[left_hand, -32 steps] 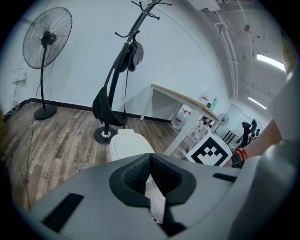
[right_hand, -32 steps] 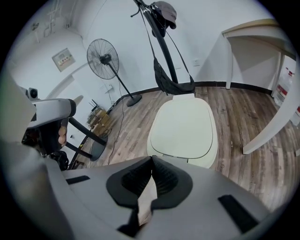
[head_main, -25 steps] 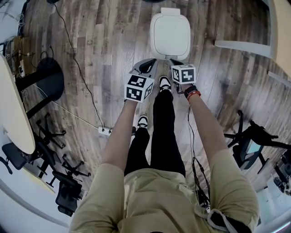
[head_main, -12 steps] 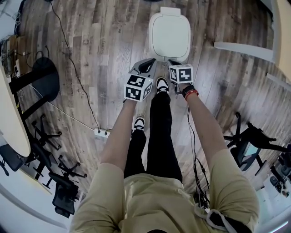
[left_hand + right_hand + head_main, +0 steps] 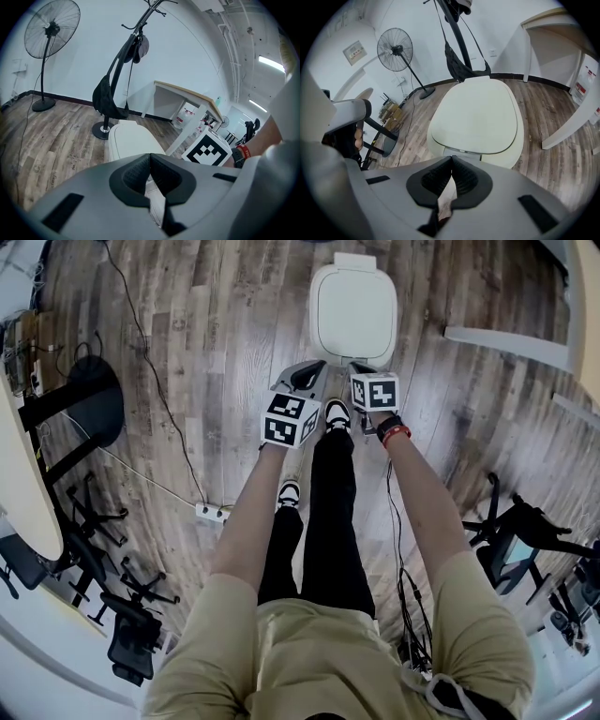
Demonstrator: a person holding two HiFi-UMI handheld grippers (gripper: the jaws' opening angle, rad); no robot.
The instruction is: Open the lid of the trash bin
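You've hardly moved: left gripper [image 5: 305,377] and right gripper [image 5: 362,369], jaws pressed together and empty, hover just short of the trash bin [image 5: 353,310] ahead. Its lid [image 5: 476,117] is down, and closed tips may slip off its edge.

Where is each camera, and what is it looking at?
Head view: on the person's head, looking down at the trash bin; shows legs, left tool, right tool.
Left gripper view: on the left tool, facing bin and fan; shows the right wrist.
Right gripper view: on the right tool, facing the lid; shows the left tool.
All three see the bin.
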